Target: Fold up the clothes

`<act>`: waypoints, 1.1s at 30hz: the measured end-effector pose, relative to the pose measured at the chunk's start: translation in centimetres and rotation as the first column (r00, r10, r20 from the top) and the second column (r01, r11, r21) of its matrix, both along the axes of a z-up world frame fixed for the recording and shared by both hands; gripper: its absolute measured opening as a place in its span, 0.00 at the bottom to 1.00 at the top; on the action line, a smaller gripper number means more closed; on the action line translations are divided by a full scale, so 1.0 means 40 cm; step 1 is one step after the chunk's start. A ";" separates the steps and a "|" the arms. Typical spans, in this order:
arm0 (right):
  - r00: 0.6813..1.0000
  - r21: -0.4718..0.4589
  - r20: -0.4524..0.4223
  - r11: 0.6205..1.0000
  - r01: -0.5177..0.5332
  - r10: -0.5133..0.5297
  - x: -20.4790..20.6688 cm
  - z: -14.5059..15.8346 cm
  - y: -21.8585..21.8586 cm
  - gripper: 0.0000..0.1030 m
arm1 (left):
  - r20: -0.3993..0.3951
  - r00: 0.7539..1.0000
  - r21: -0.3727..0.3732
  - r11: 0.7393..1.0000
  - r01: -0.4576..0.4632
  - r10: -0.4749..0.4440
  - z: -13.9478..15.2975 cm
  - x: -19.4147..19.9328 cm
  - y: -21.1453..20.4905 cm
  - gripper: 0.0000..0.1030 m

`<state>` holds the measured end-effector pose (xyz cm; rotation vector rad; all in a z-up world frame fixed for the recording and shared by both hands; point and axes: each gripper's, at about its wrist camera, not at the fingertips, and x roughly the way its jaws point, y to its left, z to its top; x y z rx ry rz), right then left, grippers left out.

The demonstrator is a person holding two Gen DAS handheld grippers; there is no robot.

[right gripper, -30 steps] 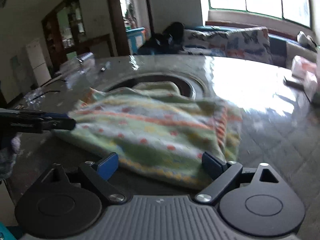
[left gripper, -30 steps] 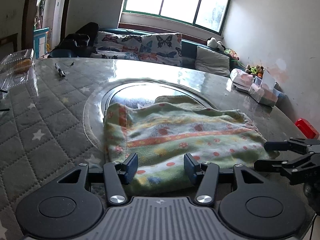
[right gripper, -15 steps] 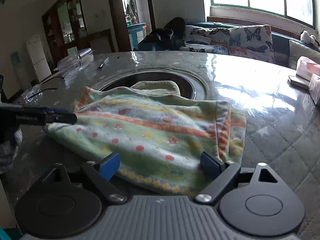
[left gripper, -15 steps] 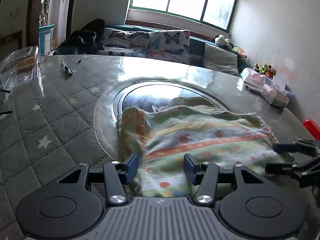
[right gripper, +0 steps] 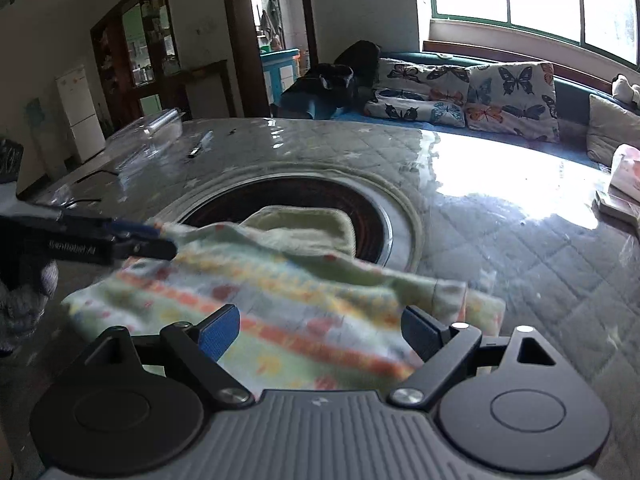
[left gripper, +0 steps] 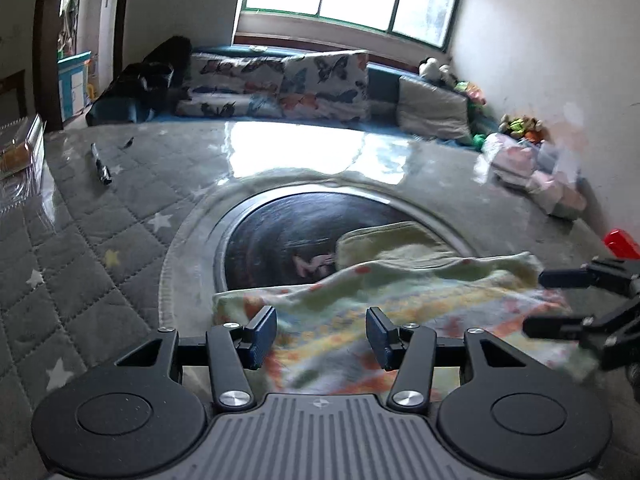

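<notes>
Two hand-held tongs are hovering over a striped, dotted green garment (left gripper: pixel 400 312) lying on a quilted grey table (left gripper: pixel 100 240), its far edge draped over the rim of a dark round inset (left gripper: pixel 288 228) at the table's middle. The left tongs (left gripper: pixel 321 332) are standing half spread above the garment's near left part, nothing pinched between the pads; the right tongs (right gripper: pixel 320 330) are gaping wide over its near right part, likewise gripping nothing. A cream-coloured flap (right gripper: pixel 304 220) of the garment is poking out on the far side, over the inset.

The cloth is appearing blurred in both views, so the exact edges are hard to read. The likely trouble from here: if either pair closes while sitting over the middle of the fabric rather than at an edge or corner, it could bunch several layers and spoil the fold. The table's cover looks glossy, so the garment may slide instead of creasing. The far flap could sag further onto the inset and drag the fold crooked. With both tongs working close together, they could also knock into each other.
</notes>
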<state>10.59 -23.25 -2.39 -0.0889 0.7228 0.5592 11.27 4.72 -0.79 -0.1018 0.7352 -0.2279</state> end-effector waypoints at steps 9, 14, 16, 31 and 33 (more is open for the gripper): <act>0.997 0.001 -0.028 0.997 0.074 -0.074 0.048 -0.016 -0.042 0.88 | 0.003 1.000 -0.015 1.000 -0.026 0.027 0.001 0.012 0.024 0.47; 0.998 0.006 -0.023 0.998 0.059 -0.059 0.069 -0.007 -0.023 0.88 | 0.027 1.000 -0.032 0.999 0.006 -0.005 0.025 0.018 -0.013 0.46; 0.997 -0.015 -0.037 0.997 0.071 -0.072 0.083 -0.020 -0.015 0.88 | 0.028 0.999 -0.034 0.999 0.022 -0.021 0.028 0.027 -0.034 0.47; 0.998 -0.017 -0.046 0.999 0.050 -0.051 0.118 -0.025 0.028 0.82 | -0.026 0.999 -0.039 0.999 0.038 -0.039 -0.013 0.100 -0.103 0.34; 0.998 -0.017 -0.040 0.998 0.054 -0.054 0.115 -0.016 0.030 0.81 | -0.038 0.999 -0.052 0.998 0.024 -0.026 -0.017 0.106 -0.094 0.34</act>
